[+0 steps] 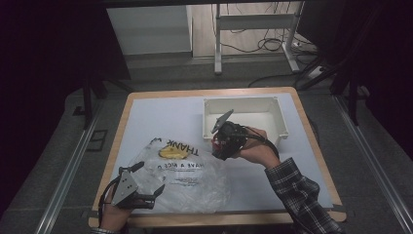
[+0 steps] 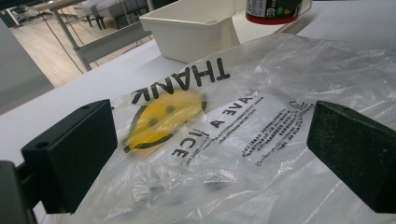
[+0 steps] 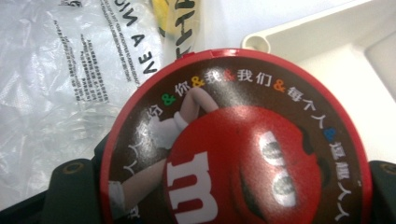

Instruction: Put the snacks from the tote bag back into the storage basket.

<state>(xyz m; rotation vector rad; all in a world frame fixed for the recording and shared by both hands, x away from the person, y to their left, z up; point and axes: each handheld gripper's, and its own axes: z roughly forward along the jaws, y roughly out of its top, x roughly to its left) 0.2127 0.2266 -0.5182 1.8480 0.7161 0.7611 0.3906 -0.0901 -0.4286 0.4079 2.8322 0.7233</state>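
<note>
White bin (image 1: 272,114) just beside plastic bag (image 1: 195,180)

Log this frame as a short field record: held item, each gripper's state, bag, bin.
held item: red-lidded candy tub, clamped between the right gripper jaws
left gripper: open, jaws apart at the plastic bag's near edge
plastic bag: clear, smiley print, lying flat on the table
white bin: right behind the tub
</note>
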